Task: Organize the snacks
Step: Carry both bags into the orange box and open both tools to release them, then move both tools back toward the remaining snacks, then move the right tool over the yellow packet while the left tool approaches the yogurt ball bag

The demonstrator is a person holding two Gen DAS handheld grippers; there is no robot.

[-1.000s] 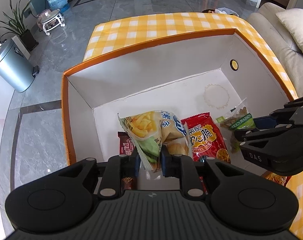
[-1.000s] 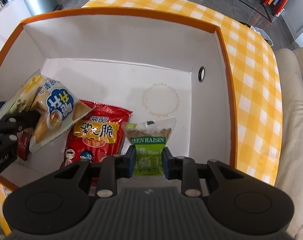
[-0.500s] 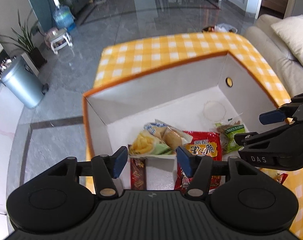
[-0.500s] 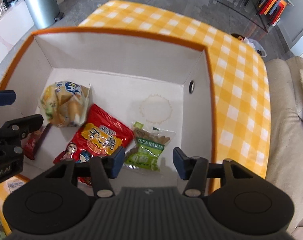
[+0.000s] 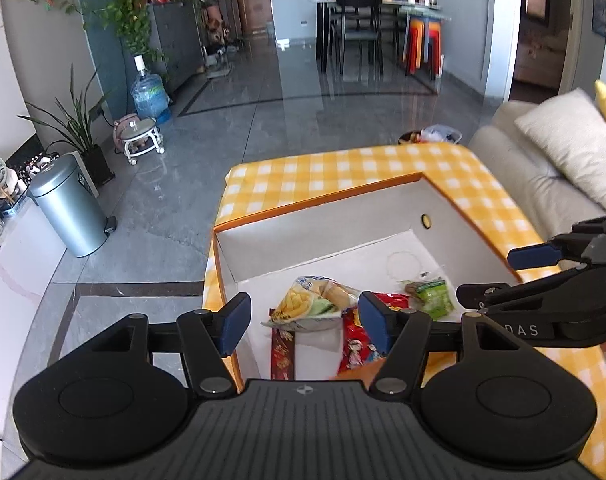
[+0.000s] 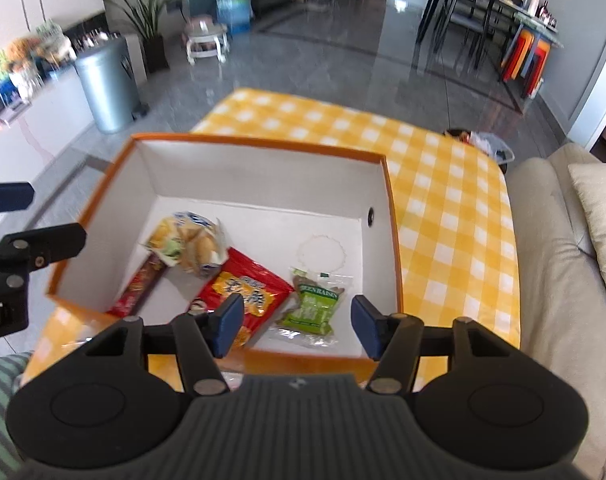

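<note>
box: 1, orange rim (image 6: pixel 395 240), white inside, on the yellow checked tablecloth (image 6: pixel 443 184); centre of the right wrist view, lower centre of the left wrist view
snacks in box: 4, all lying on the box floor
chips bag (image 6: pixel 189 244): 1, yellow/white, left-centre of the right view; crumpled, print hard to read
red packet (image 6: pixel 249 294): 1, just right of the chips bag; lower edge hidden behind a gripper finger in both views
raisin bag (image 6: pixel 315 306): 1, green label, clear wrap, lower centre of the right view, apart from the red packet
brown bar (image 6: pixel 141 284): 1, long and thin, top end tucked under the chips bag; print too small to read
left gripper (image 5: pixel 305 322): jaws have just been opening, now wide apart, pads clear of everything; chips bag shows in the gap but lies down in the box, not gripped
right gripper (image 6: pixel 297 322): jaws have just been opening, now spread, nothing clamped; raisin bag shows between the fingers, lying loose on the box floor
cross-views: right gripper's fingers enter at right edge of the left view, left gripper's at left edge of the right view, both cut off by the frame
bin (image 5: pixel 69 206): 1, grey metal, on the floor, left of frame
water bottle (image 5: pixel 149 92): 1, upper left
sofa (image 5: pixel 543 176): right edge, cut off
blur: right view soft toward the edges
</note>
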